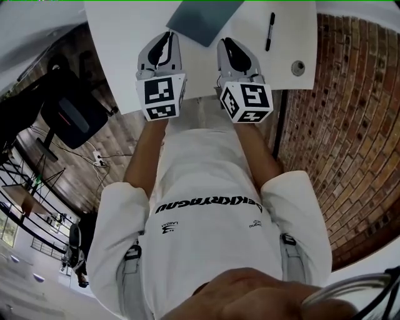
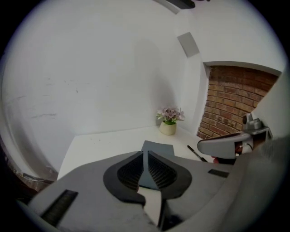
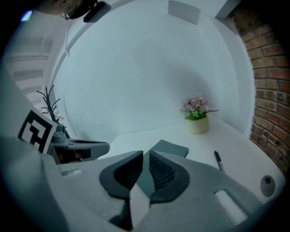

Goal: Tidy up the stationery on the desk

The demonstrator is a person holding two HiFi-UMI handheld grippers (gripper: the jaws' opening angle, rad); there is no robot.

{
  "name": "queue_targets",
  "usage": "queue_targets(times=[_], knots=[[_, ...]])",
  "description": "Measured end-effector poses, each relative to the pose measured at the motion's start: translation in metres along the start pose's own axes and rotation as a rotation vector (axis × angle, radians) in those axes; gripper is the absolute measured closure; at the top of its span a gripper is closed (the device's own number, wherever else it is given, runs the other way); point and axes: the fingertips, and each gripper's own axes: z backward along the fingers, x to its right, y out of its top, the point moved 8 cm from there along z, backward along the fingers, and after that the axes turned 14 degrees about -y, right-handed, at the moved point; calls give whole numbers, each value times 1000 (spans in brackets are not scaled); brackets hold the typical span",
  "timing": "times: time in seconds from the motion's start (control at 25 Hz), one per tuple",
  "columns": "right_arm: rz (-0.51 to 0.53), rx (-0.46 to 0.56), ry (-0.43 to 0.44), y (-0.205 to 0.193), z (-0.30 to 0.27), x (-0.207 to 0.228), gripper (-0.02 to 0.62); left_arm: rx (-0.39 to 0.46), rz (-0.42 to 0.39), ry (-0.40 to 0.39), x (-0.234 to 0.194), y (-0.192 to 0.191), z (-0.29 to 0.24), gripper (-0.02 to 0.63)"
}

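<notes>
Over the near edge of a white bench [image 1: 119, 56], a person seen from above holds two grey grippers side by side, each carrying a cube with square markers. The left claw [image 1: 166, 36] has its ribbed pads drawn almost together, with only a thin slit between them and nothing gripped. The right claw [image 1: 227, 44] is the same, narrow and empty. Both point at a dark grey-blue notebook [image 1: 203, 19] lying flat on the bench just beyond their tips, turned at an angle. A black pen [image 1: 270, 30] lies to the right of the notebook, apart from it. A small round grey item [image 1: 298, 67], too small to identify, sits nearer the bench's right edge. A pale pot of pink flowers [image 3: 197, 118] stands at the far side, by the wall. The tidying appears not to have begun, as nothing is held. Several things could go wrong from here. If a claw reaches the notebook this narrow, it would likely shove it across the smooth top rather than grip it. The flat cover offers little edge to catch. The thin pen may roll if nudged, and a careless sweep could knock the round item off the edge.
</notes>
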Motion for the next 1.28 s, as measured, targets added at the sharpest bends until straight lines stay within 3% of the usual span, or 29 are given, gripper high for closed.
queue_targets(times=[0.28,0.8,1.28], knots=[[-73,-77,-33,-18,-34,17,518,-90,44,-36,-28,-12,-43,526],[-257,-271,-79,-57,-94,40,471,-226,156,-134,-67,-30,-106,509],[-271,-334,-62,-71,-114,41,457,-297,205,-187,-85,-43,-134,503]])
